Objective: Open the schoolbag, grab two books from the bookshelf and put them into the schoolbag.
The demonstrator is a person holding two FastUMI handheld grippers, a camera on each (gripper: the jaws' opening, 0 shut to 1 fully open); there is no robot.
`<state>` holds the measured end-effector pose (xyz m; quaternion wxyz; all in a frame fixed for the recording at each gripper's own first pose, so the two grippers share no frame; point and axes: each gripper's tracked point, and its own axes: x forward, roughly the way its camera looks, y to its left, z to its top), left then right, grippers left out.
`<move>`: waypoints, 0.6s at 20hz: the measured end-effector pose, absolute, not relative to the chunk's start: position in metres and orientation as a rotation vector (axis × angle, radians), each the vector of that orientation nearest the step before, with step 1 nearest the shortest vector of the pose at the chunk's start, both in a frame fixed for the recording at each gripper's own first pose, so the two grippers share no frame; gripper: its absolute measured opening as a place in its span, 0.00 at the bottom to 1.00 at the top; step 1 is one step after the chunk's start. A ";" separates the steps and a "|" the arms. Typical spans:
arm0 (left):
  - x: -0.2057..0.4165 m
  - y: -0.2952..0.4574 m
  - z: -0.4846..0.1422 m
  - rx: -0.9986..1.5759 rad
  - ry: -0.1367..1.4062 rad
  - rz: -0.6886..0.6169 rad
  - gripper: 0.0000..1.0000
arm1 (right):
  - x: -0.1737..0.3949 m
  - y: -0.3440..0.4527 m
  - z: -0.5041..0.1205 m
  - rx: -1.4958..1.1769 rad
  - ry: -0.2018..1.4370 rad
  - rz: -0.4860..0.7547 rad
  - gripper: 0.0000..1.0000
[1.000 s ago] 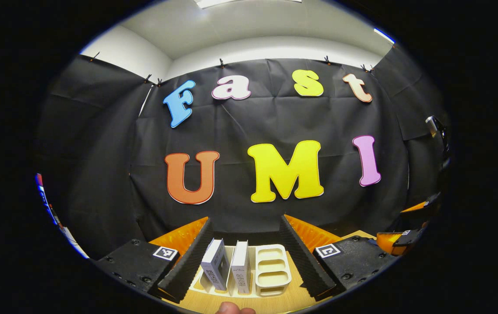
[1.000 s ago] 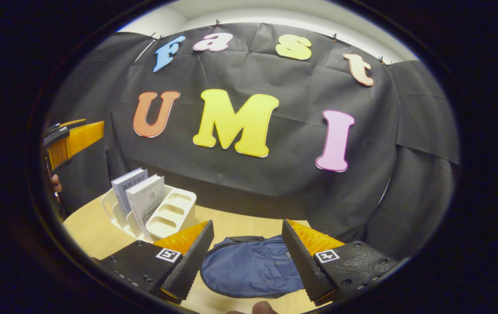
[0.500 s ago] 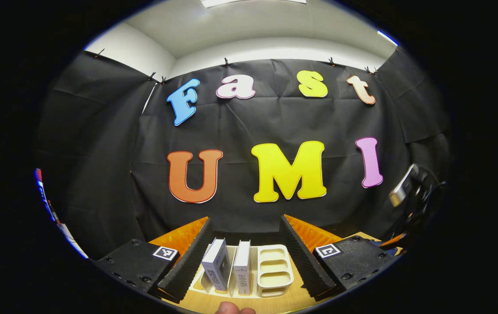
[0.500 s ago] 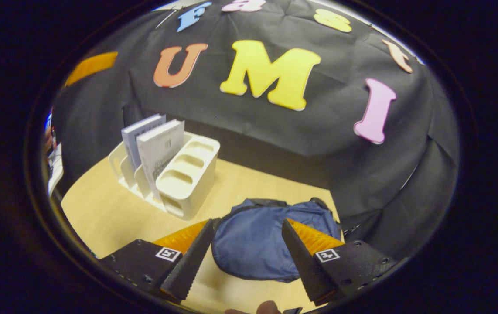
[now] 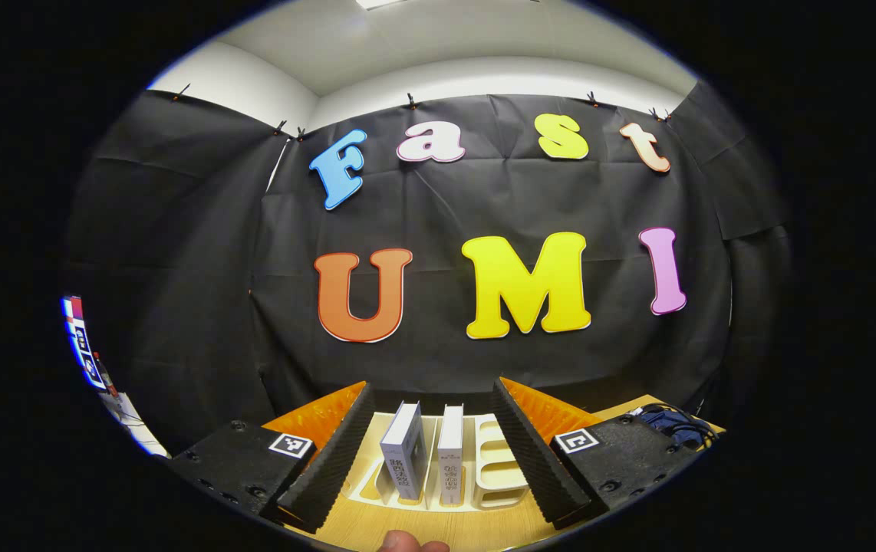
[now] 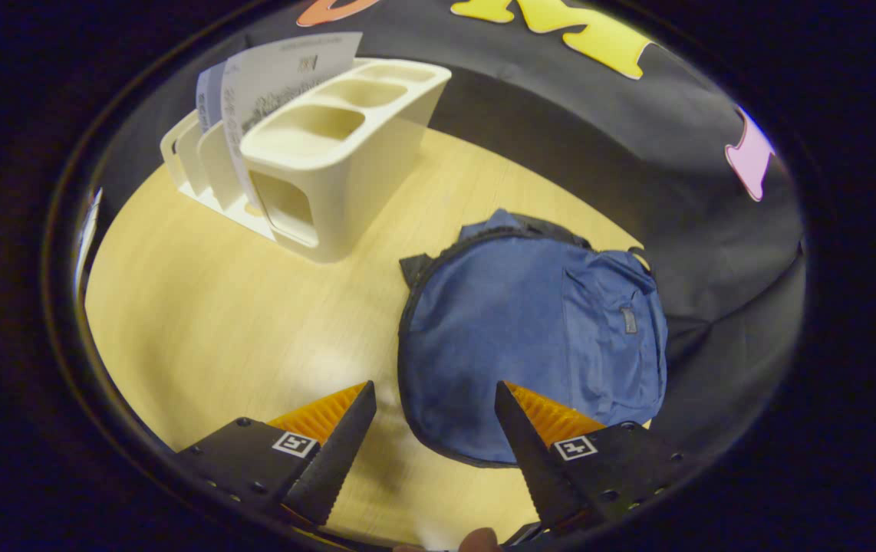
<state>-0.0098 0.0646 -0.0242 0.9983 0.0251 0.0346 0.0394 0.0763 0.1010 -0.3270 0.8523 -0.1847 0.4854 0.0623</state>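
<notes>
- my wooden table point(image 6: 200, 307), light tan top
- cream bookshelf point(image 6: 346, 153) sitting on it
- blue schoolbag point(image 6: 530, 337) lying flat beside that

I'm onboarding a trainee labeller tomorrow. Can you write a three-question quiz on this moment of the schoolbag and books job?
1. True or false: the schoolbag lies flat on the table.
2. How many books stand in the bookshelf?
3. The right gripper is: A) shut on a book, B) open above the near edge of the schoolbag, C) shut on the schoolbag.

Key: 1 true. 2 two. 3 B; the left gripper is open too, facing the books.
</notes>
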 end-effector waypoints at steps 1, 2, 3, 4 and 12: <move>-0.011 0.069 -0.027 0.052 0.078 0.087 0.98 | 0.079 0.100 -0.336 -0.400 1.038 0.108 0.96; -0.011 0.071 -0.029 0.053 0.087 0.095 0.98 | 0.085 0.097 -0.343 -0.417 1.046 0.085 0.99; -0.012 0.074 -0.032 0.054 0.095 0.102 0.98 | 0.090 0.097 -0.348 -0.429 1.046 0.061 0.96; -0.015 0.078 -0.035 0.049 0.106 0.109 0.98 | 0.095 0.094 -0.346 -0.442 1.034 0.043 0.96; -0.012 0.070 -0.044 0.004 0.128 0.098 0.98 | 0.113 0.065 -0.292 -0.382 0.878 -0.079 0.92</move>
